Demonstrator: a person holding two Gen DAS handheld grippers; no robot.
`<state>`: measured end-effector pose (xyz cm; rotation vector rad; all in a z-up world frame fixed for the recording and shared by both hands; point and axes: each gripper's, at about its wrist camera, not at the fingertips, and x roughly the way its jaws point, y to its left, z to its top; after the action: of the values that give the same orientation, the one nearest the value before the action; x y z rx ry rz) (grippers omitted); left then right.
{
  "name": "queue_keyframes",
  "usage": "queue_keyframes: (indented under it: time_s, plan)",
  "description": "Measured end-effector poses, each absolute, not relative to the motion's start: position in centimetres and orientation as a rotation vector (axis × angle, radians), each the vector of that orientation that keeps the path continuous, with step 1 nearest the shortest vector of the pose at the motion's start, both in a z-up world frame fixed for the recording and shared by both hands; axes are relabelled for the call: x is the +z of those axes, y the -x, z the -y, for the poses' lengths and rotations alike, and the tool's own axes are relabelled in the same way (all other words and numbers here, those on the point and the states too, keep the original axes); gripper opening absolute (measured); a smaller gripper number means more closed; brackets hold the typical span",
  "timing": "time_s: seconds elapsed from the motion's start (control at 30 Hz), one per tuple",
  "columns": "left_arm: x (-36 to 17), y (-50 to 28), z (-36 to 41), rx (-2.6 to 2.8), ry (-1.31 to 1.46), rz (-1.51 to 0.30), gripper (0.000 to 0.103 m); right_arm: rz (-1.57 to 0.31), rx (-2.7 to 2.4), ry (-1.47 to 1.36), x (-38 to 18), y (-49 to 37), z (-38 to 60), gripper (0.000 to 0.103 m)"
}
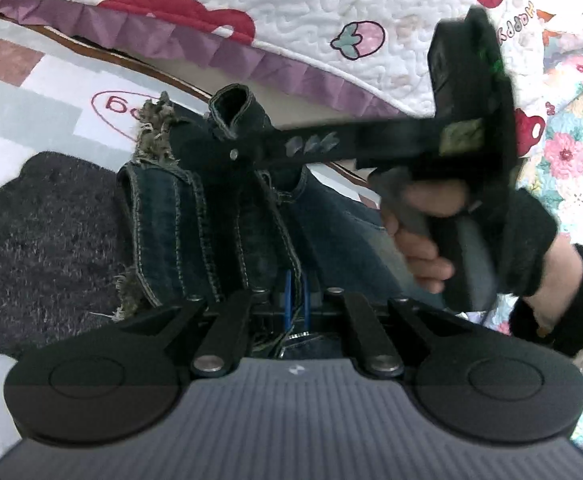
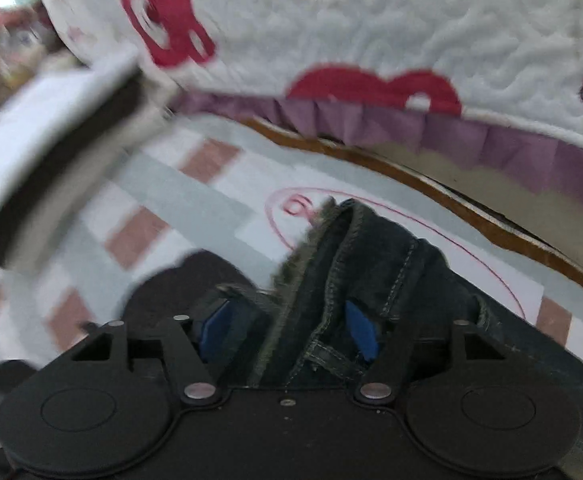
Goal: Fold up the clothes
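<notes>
Left wrist: left claw (image 1: 296,300) clenched on dark jeans (image 1: 195,216), lifted over floor mat (image 1: 31,92); right claw (image 1: 227,140) pinches the hem. Keep edges aligned and taut. Mat writing partial, unreadable.

Right wrist: right claw (image 2: 287,328) grasping jeans (image 2: 371,264); blurred, nothing legible.

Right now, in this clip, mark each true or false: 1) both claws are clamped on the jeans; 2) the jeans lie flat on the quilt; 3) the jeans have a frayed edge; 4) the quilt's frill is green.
1) True: the left claw and the right claw each pinch the jeans.
2) False: they are bunched and held above the patterned mat, beside the quilt.
3) True: the frayed edge shows.
4) False: the frill is purple.
</notes>
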<state>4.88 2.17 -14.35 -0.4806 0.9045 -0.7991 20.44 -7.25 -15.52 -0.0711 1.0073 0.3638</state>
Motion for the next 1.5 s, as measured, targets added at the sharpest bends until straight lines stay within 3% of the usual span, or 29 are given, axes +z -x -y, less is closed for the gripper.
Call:
queue_keyframes:
  time_s: [0.03,0.07,0.17,0.2,0.23,0.3,0.4,0.47,0.5,0.53,0.57,0.83,0.97,1.03,1.2,1.27,1.4,1.5]
  plan:
    - [-14.3,-5.0,-2.4,-0.792,0.474,-0.911,0.005,-0.988,0.364,0.098,-15.9,-20.1,7.6,0.021]
    - [-14.1,-5.1,-2.7,-0.778,0.462,-0.917,0.005,-0.969,0.365,0.125,-16.3,-19.7,7.9,0.009]
    - [-12.9,-4.8,-4.6,-0.691,0.447,-0.869,0.009,-0.892,0.369,0.075,-16.4,-18.8,10.4,0.008]
    - [-12.6,-4.7,-5.3,-0.651,0.445,-0.844,0.018,-0.868,0.359,0.033,-16.0,-18.1,11.6,0.008]
    - [-12.2,-4.7,-5.9,-0.612,0.443,-0.819,0.035,-0.842,0.349,-0.014,-15.5,-17.3,12.7,0.008]
    - [-12.2,-5.1,-6.7,-0.501,0.422,-0.79,0.056,-0.796,0.339,-0.083,-14.6,-15.9,14.3,0.008]
    - [-13.7,-7.1,-6.2,-0.472,0.447,-0.854,0.06,-0.754,0.356,-0.101,-13.8,-14.6,14.9,0.007]
    - [-14.8,-8.6,-5.1,-0.497,0.473,-0.916,0.059,-0.725,0.367,-0.114,-13.2,-13.7,15.3,0.007]
    - [-15.2,-9.1,-4.4,-0.512,0.475,-0.927,0.048,-0.711,0.372,-0.12,-13.0,-13.3,15.5,0.007]
    - [-15.5,-9.6,-3.6,-0.536,0.454,-0.931,0.007,-0.697,0.377,-0.126,-12.7,-12.8,15.7,0.008]
    - [-15.4,-9.7,-2.8,-0.555,0.41,-0.922,0.003,-0.682,0.383,-0.132,-12.4,-12.4,15.9,0.008]
    - [-5.9,-10.6,1.8,-0.754,0.156,-0.596,0.003,-0.556,0.435,-0.168,-8.1,-10.1,17.3,0.008]
    - [-5.3,-13.2,1.0,-0.753,0.163,-0.505,0.003,-0.499,0.466,-0.182,-4.8,-10.6,18.1,0.008]
    - [-7.8,-14.6,0.4,-0.7,0.204,-0.52,0.003,-0.512,0.488,-0.172,-4.5,-11.7,17.9,0.008]
    - [-13.2,-15.9,-3.1,-0.584,0.437,-0.776,0.006,-0.64,0.529,-0.147,-8.1,-15.8,15.7,0.008]
    - [-12.4,-14.0,-4.1,-0.536,0.398,-0.744,0.016,-0.691,0.545,-0.137,-9.5,-17.4,14.8,0.008]
    - [-10.2,-11.4,-5.6,-0.66,0.51,-0.642,0.059,-0.772,0.582,-0.154,-11.8,-20.0,13.6,0.009]
    - [-10.8,-11.1,-5.0,-0.789,0.584,-0.687,0.069,-0.81,0.581,-0.142,-12.6,-21.1,12.8,0.009]
